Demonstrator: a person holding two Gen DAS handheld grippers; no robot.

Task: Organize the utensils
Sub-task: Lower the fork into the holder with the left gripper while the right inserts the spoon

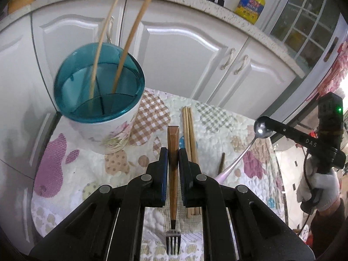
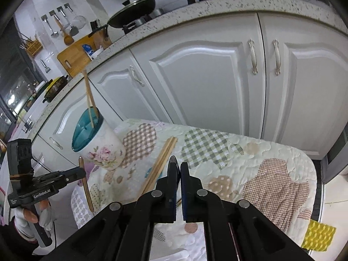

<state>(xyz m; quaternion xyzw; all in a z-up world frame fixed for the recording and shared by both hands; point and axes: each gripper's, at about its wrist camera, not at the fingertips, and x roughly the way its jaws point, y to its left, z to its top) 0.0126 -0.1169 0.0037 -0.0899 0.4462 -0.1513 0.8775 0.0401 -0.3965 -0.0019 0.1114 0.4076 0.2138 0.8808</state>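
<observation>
White kitchen cabinets [image 2: 195, 82] under a speckled countertop [image 2: 217, 6] back a low surface covered by a quilted patchwork cloth [image 2: 250, 163]. Above that cloth, the left gripper [image 1: 173, 156] has its fingers clamped on the wooden handle of a fork [image 1: 173, 174], tines hanging toward the camera. The right gripper [image 2: 178, 169] has its fingers pressed together on a metal spoon [image 1: 262, 128], seen from the left wrist view with its bowl at the fingertips and its pale pink handle slanting down toward the cloth. A bundle of wooden chopsticks [image 1: 189, 130] lies flat on the cloth between the two grippers. To the left stands a floral utensil holder [image 1: 102, 108] with a teal divided rim, two chopsticks [image 1: 132, 32] leaning upright inside it. A yellow sponge [image 2: 318, 235] lies beside the cloth's right edge.
</observation>
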